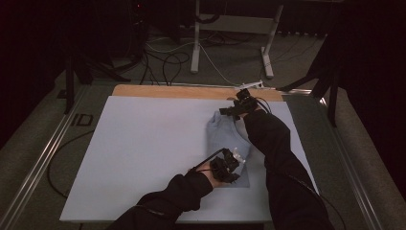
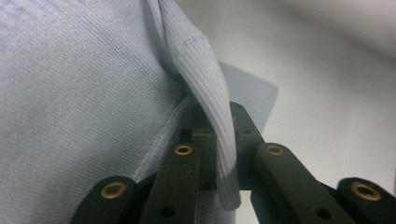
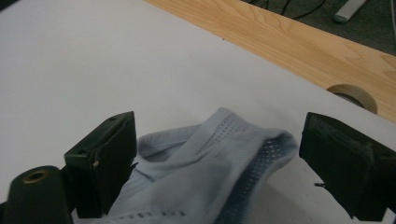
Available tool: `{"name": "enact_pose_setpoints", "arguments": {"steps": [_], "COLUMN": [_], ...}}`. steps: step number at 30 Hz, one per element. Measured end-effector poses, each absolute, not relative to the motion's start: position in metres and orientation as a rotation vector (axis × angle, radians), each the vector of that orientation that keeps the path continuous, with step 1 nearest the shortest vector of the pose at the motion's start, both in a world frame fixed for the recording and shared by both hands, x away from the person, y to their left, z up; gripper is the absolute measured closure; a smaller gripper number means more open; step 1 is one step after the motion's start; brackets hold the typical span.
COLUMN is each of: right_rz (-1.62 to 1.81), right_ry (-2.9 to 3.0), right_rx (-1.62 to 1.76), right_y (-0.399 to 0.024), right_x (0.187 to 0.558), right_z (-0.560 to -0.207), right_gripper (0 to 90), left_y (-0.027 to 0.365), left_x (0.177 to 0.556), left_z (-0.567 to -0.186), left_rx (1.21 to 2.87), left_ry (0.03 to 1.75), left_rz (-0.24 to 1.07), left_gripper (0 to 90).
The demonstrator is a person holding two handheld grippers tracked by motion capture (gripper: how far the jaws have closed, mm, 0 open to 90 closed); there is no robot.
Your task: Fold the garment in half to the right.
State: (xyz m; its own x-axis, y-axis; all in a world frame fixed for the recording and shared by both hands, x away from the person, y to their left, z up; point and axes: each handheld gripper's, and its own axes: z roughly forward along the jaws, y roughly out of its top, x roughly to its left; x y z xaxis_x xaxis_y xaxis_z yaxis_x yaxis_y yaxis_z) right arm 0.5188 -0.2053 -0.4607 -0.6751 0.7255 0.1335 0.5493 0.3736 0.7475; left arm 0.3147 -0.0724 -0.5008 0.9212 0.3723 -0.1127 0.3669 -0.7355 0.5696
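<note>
Left claw [image 2: 217,154] clamped on ribbed hem of pale-blue garment [image 1: 229,143], near table's [image 1: 143,143] right edge; we anchor it there. Right claw [image 3: 217,158] spread wide over far end, fabric released.

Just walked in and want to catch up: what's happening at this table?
A person with a two-jaw gripper in each hand is working a light blue knit garment on a white tabletop sheet. The left gripper is shut on a ribbed fold of the fabric at the near end. The right gripper stands open at the far end, with cloth lying loose between its jaws.
</note>
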Motion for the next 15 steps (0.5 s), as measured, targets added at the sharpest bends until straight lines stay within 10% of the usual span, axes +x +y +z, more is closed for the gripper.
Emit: {"name": "enact_pose_setpoints", "arguments": {"steps": [15], "right_rz": [1.212], "right_ry": [2.41], "right_rx": [1.133], "right_y": [-0.214], "right_x": [0.509], "right_z": [-0.458], "right_gripper": [10.9], "left_y": [-0.085], "left_x": [0.303], "left_z": [-0.499], "left_rx": [2.447], "left_ry": [0.394], "left_rz": [-0.114], "left_gripper": [59.9]}}
